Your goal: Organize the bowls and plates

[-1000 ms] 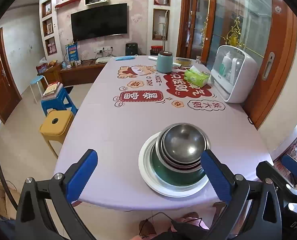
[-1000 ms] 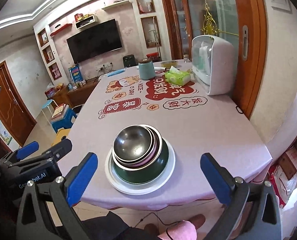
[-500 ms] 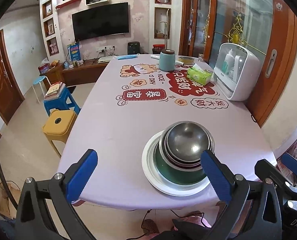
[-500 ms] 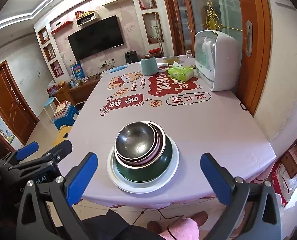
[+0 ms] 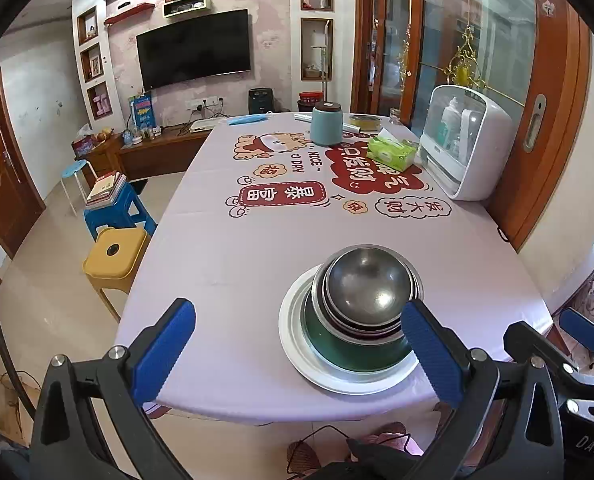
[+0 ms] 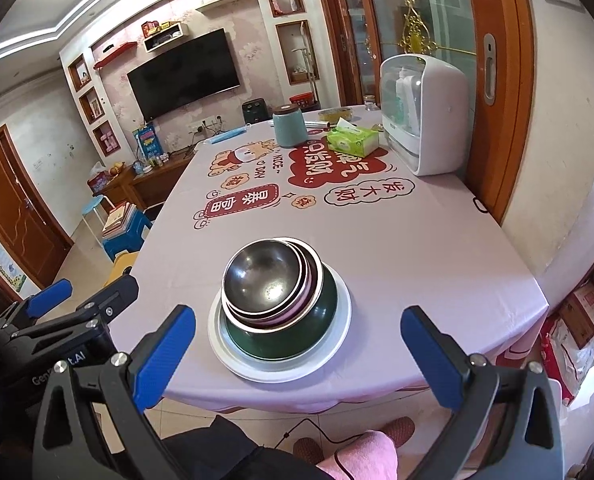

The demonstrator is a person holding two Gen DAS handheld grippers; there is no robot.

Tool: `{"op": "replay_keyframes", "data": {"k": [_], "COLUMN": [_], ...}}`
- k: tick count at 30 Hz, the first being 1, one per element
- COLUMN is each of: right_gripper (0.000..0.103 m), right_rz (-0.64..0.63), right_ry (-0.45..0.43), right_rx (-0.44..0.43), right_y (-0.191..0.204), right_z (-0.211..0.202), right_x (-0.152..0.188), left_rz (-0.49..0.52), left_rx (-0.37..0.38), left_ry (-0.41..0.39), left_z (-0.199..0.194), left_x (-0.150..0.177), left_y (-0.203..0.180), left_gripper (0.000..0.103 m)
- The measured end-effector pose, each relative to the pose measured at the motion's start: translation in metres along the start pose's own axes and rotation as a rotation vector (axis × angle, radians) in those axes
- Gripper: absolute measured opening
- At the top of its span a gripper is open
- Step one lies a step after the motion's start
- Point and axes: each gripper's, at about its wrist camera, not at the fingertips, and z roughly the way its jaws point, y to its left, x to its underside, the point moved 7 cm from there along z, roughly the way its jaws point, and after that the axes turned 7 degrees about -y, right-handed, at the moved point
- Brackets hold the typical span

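In the left wrist view, the left claw (image 5: 299, 354) is spread wide and holds nothing. The stack of bowls (image 5: 363, 304) sits on a white plate (image 5: 297, 344) near the tabletop's (image 5: 233, 256) front edge, ahead of the claw and toward its right finger, whose blue pad overlaps the stack's lower right rim in the picture. A steel bowl (image 5: 367, 280) tops the stack; a green bowl (image 5: 333, 344) is at the bottom. Far back stand a teal canister (image 5: 326, 125), a green tissue pack (image 5: 389, 152) and a white cabinet-like appliance (image 5: 467, 148). The right claw (image 5: 577, 330) shows at the right edge.

In the right wrist view, the right claw (image 6: 299, 354) is also wide and empty. The plate (image 6: 339, 332) and nested bowls (image 6: 273, 292) lie ahead, between its fingers and nearer the left one, with open tabletop (image 6: 417, 248) around them. The left claw (image 6: 51, 298) sits at the left, off the table's edge. Nothing stands between either claw and the stack.
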Motion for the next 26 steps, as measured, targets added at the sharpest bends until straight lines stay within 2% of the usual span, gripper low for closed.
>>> {"op": "replay_keyframes", "data": {"k": [26], "right_gripper": [0.103], "right_rz": [0.010], "right_ry": [0.036], "right_rx": [0.011], "right_y": [0.002], "right_z": [0.009], "right_x": [0.002], "left_rz": [0.004], "left_rx": [0.005], "left_ry": [0.018], "left_z": [0.007], "left_x": [0.005], "left_y": [0.009], "left_gripper": [0.102]}}
